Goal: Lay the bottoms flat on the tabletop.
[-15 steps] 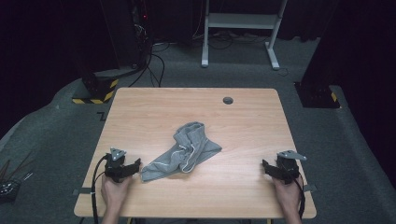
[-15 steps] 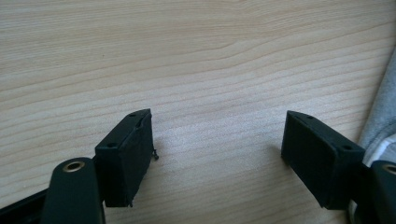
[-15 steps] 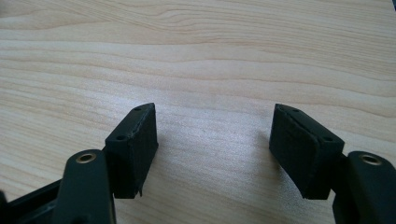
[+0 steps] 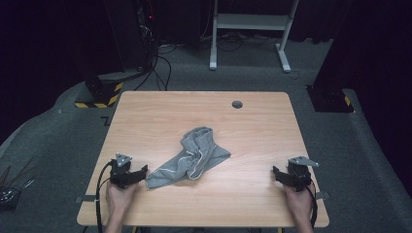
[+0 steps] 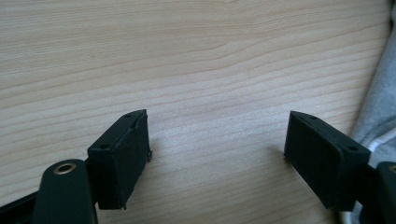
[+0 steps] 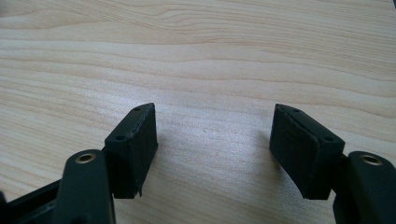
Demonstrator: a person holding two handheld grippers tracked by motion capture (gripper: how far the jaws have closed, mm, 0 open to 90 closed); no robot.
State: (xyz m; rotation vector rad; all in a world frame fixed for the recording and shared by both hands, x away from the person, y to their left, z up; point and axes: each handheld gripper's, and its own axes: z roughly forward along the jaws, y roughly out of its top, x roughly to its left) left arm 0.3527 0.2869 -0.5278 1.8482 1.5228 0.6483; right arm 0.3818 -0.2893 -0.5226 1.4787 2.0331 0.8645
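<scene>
Comparison of the high view with its picture half a second back shows no change: the grey garment (image 4: 191, 158) lies crumpled in the same heap near the middle of the wooden table (image 4: 252, 121), and both hands rest where they were at the near edge. That suggests the work on the garment has not begun; nothing is lifted, spread or folded. In the high view, the left gripper (image 4: 137, 174) sits just beside the garment's near left corner, apart from it, while the right gripper (image 4: 278, 174) stands well apart from the garment, off to its right. A small dark round grommet (image 4: 237, 104) lies beyond the garment, near the far edge. In the left gripper view, the jaws stand wide with bare wood between them; the garment (image 5: 380, 107) shows as a grey fold with a pale seam at the right edge, just outside the right-hand jaw, not between the pads. In the right gripper view, the jaws likewise stand wide over bare wood grain (image 6: 201, 56), holding nothing. No brand, label or legible writing appears on the garment, the table or either tool; the yellow-and-black hazard striping (image 4: 99, 97) on the floor beyond the garment's far left carries no text.
</scene>
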